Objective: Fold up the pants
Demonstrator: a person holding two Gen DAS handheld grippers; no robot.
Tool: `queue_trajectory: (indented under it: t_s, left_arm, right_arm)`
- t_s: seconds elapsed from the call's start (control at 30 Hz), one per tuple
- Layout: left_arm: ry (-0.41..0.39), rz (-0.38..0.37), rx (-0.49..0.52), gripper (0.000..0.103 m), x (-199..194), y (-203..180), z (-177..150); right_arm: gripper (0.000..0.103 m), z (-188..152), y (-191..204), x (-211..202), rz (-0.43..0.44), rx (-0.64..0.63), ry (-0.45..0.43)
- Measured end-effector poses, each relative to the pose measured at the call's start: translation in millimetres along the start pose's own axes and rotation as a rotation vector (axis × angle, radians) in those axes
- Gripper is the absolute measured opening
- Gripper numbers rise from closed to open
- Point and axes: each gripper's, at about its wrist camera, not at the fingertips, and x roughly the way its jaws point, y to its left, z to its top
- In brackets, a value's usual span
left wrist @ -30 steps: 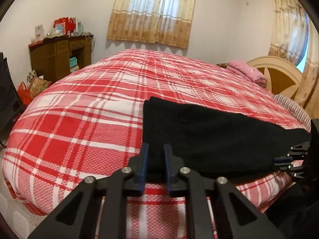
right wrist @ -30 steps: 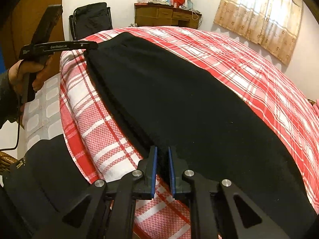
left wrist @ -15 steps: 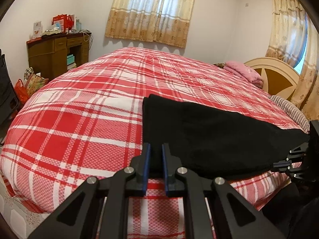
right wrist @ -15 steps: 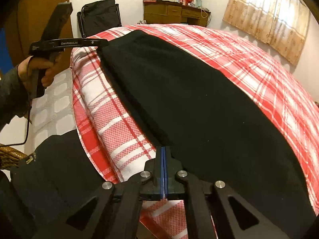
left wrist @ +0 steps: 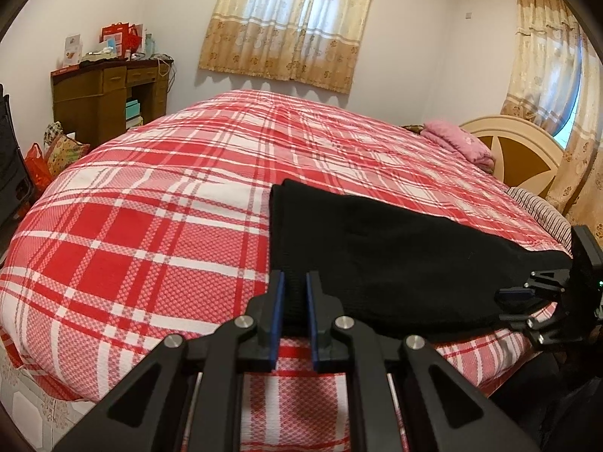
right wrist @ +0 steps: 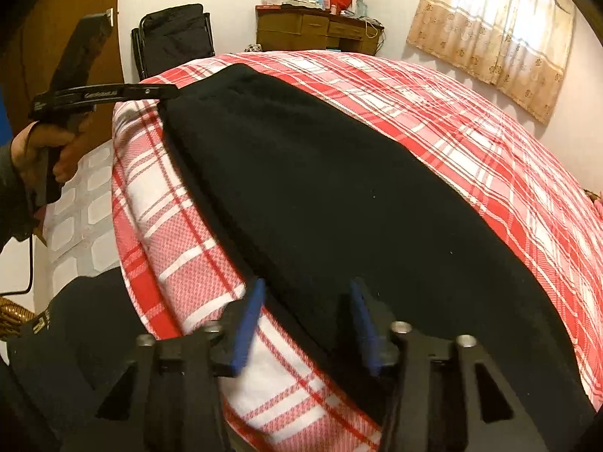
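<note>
While the right gripper (right wrist: 307,324) stood with its blue pads parted, having just been opening, the near edge of the black pants (right wrist: 339,203) lay between them with neither pad pressing the cloth. The risk, as I judged it, sat right there: if that hand closed again it could pinch the plaid bedspread (right wrist: 158,226) along with the hem, or catch only the top layer of the doubled cloth, so that the fold would drag crooked or peel apart. The gripper pointed steeply down at the pants' near edge, where the bedspread curved away toward the floor. The left gripper (left wrist: 293,314) was drawn close, its pads nearly together on the near corner of the pants' narrower end, and it appeared to be gripping the cloth there; it pointed gently down and across the pants. With one end held and the other free, a pull by the left hand (right wrist: 49,150) could slide the whole garment along the bedspread and rumple it. That hand, seen from the right wrist, was wrapped round its handle beyond the far end of the pants, off the bed's corner. The pants themselves lay flat in a long strip along the near edge of the bedspread, wider toward the right gripper.
</note>
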Motion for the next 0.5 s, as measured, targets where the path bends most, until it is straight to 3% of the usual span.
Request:
queue_trajectory:
  t_s: [0.07,0.13,0.3,0.5]
  left_arm:
    - [-0.001,-0.003,0.000,0.012,-0.8,0.2,-0.3]
    - [-0.001,-0.005,-0.001,0.012,-2.0,0.2,-0.6]
    - [-0.002,-0.020,0.007,0.012,-7.5,-0.2,0.9]
    - [-0.004,-0.033,0.012,0.012,-8.6,-0.4,0.9]
  right_arm:
    - [0.009,1.0,-3.5,2.0,0.011,0.020,0.005]
    - [0.003,3.0,-3.5,-2.3,0.018,0.030,0.000]
    - [0.003,1.2,10.5,-17.9,0.026,-0.016,0.002]
    - [0.003,-11.0,13.8,-3.2,0.020,-0.006,0.032]
